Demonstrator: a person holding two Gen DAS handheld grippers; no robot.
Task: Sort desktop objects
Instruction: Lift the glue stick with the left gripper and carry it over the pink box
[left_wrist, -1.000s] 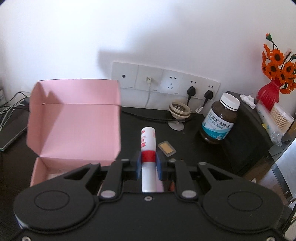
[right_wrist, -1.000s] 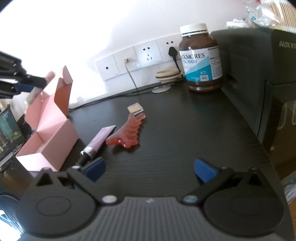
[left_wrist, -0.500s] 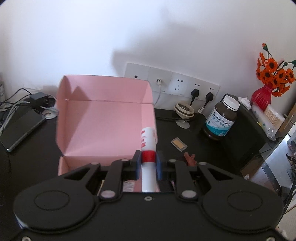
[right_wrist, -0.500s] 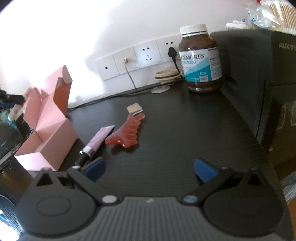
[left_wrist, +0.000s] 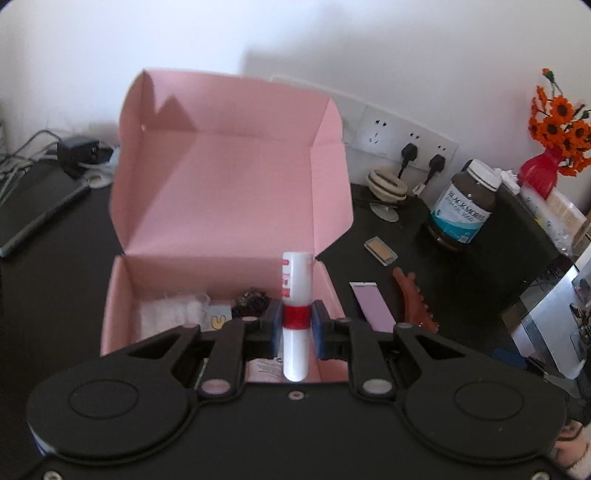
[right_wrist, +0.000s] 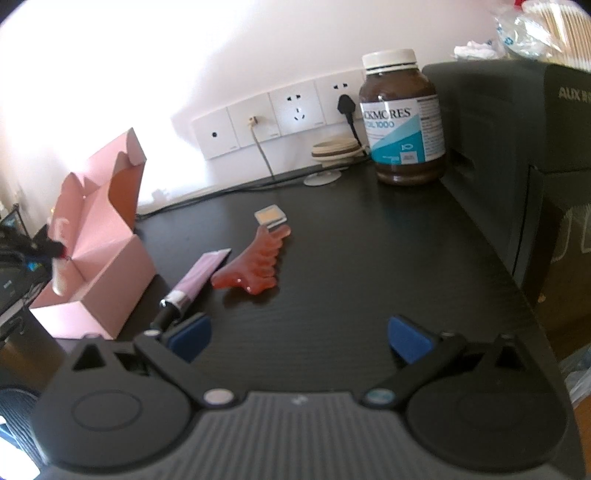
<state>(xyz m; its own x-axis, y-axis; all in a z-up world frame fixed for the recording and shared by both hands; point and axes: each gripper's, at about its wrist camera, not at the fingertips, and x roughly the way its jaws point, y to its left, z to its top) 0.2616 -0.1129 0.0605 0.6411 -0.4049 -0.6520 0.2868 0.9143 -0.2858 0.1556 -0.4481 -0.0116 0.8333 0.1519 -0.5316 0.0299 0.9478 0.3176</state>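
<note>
White plastic with a red band — the small tube (left_wrist: 296, 314) is clamped at that band between the blue fingers (left_wrist: 274, 326) of the left gripper (left_wrist: 296, 325), which are closed tight on it. Its long axis runs straight away from the camera along the fingers, the far rounded end pointing forward and downward over the open pink box (left_wrist: 221, 206), above the box's near right corner. The box lid stands up behind; inside lie a white cloth (left_wrist: 171, 312) and a small dark object (left_wrist: 251, 297). To the right of the box, on the dark surface (left_wrist: 413, 266), rest a lilac tube (left_wrist: 372, 304), a red comb-shaped piece (left_wrist: 412, 297), a small tan case (left_wrist: 380, 250) and a brown supplement bottle (left_wrist: 463, 208).

From the right wrist, the right gripper (right_wrist: 299, 338) hangs above the surface with its blue fingers (right_wrist: 408, 338) spread wide and nothing between them. Ahead lie the lilac tube (right_wrist: 201, 275) — black cap toward the camera — the comb piece (right_wrist: 255, 266) just beside it, and the tan case (right_wrist: 270, 215) touching the comb's far end. The pink box (right_wrist: 99, 258) sits at far left, with the left gripper (right_wrist: 44, 249) a dark blur at its opening.
</note>
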